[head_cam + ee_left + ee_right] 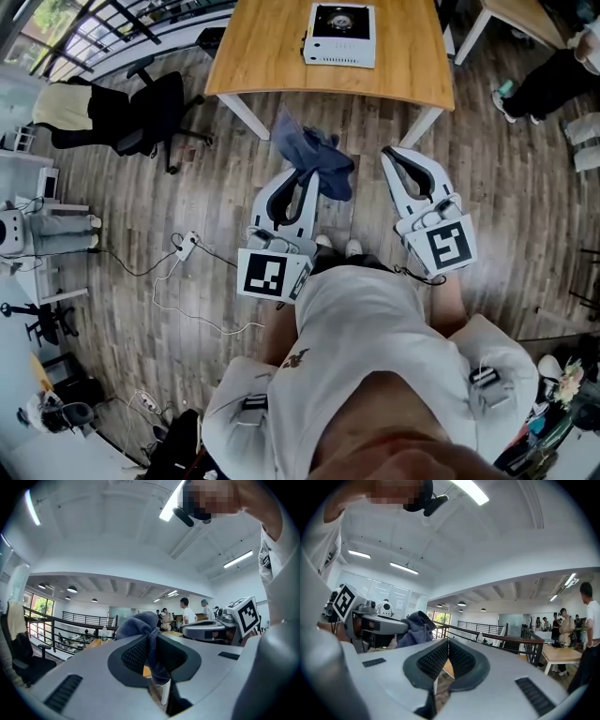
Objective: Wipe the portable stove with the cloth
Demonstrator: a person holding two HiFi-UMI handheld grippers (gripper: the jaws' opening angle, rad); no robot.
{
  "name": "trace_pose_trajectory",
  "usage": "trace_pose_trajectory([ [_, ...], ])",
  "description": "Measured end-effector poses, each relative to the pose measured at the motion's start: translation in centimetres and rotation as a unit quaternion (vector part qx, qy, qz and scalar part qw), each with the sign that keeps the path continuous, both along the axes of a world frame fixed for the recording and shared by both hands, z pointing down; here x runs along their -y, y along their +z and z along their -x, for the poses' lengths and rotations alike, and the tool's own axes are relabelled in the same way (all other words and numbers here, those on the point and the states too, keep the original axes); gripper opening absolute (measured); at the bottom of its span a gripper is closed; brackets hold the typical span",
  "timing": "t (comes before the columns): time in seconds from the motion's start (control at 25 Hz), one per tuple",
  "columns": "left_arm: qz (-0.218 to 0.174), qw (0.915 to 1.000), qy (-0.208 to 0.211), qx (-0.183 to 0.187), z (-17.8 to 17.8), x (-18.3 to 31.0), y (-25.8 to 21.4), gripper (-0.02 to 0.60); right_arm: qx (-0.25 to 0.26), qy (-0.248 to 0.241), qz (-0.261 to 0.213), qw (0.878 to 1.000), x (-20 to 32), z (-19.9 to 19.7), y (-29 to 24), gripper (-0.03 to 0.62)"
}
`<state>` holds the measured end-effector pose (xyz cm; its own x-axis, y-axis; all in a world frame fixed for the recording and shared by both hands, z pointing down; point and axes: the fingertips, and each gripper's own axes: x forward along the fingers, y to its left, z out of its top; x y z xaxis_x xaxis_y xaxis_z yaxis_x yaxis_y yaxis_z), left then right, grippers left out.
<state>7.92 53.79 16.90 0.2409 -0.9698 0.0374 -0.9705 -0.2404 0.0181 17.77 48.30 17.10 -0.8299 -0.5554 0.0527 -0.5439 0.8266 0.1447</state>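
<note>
"Nearest, the left tongs (151,658): what have they got?"

"I've got them clamped on a crumpled dark blue cloth (314,155). It bunches above the tips and hangs beside them."

"And the right tongs (448,651)?"

"Clenched on nothing, pads together. I hold them level beside the left pair, over the wooden plank floor (187,187)."

"Where's the stove?"

"Ahead of me. The white square portable stove (339,35) with its black top sits on the light wooden counter (272,47), well apart from the cloth."
</note>
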Motion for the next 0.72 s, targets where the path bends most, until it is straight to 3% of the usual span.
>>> trace_pose_trajectory([
  [0.72,0.002,0.9994,0.035,-0.004,9.7,11.2,0.5,0.067,-0.015,0.033,0.005,0.999,10.9,9.3,0.8,0.020],
])
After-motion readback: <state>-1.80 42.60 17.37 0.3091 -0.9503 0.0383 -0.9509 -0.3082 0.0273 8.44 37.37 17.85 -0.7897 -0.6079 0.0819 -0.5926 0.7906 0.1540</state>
